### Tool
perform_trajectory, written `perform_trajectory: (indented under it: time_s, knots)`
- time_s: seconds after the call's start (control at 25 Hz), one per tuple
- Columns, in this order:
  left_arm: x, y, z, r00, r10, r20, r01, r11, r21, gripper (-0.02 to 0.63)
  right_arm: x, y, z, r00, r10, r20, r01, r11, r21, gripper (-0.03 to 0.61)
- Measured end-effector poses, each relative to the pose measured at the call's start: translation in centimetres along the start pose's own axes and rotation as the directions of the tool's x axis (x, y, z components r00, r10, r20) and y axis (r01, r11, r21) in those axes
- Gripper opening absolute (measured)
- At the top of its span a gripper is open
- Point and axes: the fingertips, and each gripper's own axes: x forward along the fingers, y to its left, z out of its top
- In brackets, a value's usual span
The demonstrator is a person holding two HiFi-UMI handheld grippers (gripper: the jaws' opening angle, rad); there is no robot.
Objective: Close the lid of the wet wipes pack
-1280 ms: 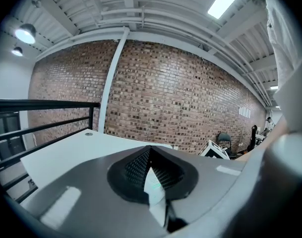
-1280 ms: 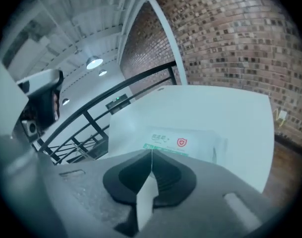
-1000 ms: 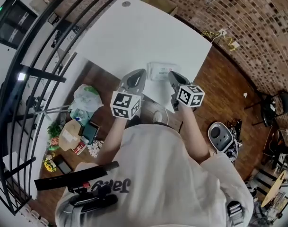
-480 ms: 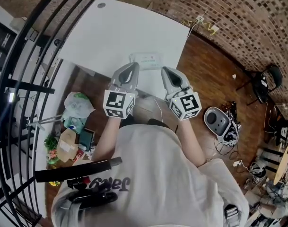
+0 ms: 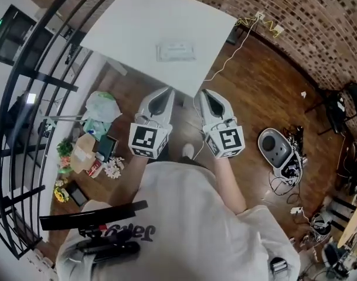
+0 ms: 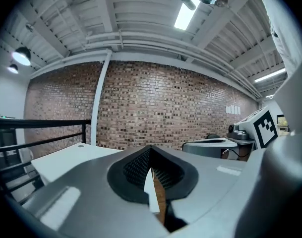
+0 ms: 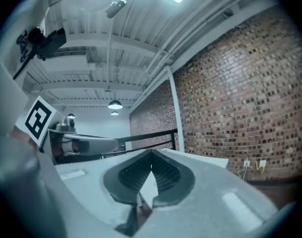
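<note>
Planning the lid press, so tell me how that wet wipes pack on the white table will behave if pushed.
The wet wipes pack lies flat and low, so it probably won't tip. It looks like a soft pouch, so it may give under pressure. The white table looks smooth; a sideways shove would likely slide it.

Your wet wipes pack point(image 5: 176, 51) shows too small in the head view to tell how its lid sits. Your hands are hidden behind the left gripper point(image 5: 165, 92) and the right gripper point(image 5: 204, 93).
</note>
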Motion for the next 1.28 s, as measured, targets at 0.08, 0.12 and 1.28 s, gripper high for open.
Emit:
perform_trajectory:
  time_s: [0.08, 0.12, 1.28]
  knots:
    - [-1.5, -1.4, -0.6, 0.999, 0.042, -0.007, -0.042, 0.999, 0.004, 0.017, -2.3, -1.0, -1.7, 0.999, -0.027, -0.033, 0.028, 0.999, 0.038, -0.012]
    - [-2.3, -1.8, -0.8, 0.998, 0.060, -0.013, -0.060, 0.998, 0.005, 0.017, -3.0, -1.2, -2.4, 0.998, -0.028, -0.057, 0.030, 0.999, 0.034, -0.012]
    - [-9.6, 2.0, 1.8, 0.995, 0.090, 0.051, -0.089, 0.996, -0.030, 0.017, -1.6, 9.2, 2.9, 0.997, 0.073, -0.013, -0.074, 0.988, -0.137, -0.012]
